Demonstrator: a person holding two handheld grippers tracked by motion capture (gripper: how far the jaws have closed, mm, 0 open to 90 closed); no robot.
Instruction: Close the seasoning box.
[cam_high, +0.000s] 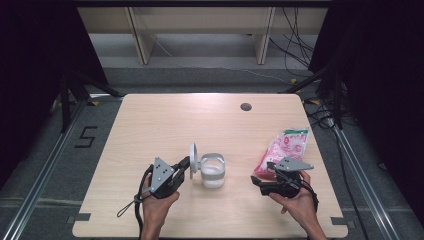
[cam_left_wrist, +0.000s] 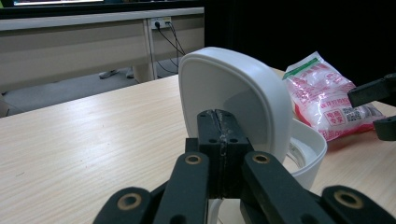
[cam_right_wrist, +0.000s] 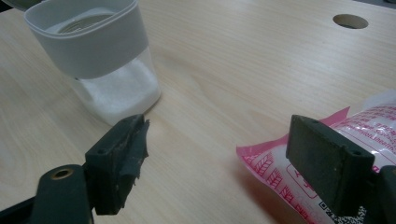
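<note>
The left gripper (cam_high: 186, 165) pinches the light, stiff white plastic lid (cam_high: 193, 160) at its edge, while the right gripper (cam_right_wrist: 219, 163) is spread wide.

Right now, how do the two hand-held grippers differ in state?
The left hand-held gripper is shut on the white lid, holding it upright beside the container. The right hand-held gripper is open, holding nothing, one jaw just over the pink bag. Both hover low over the table.
</note>
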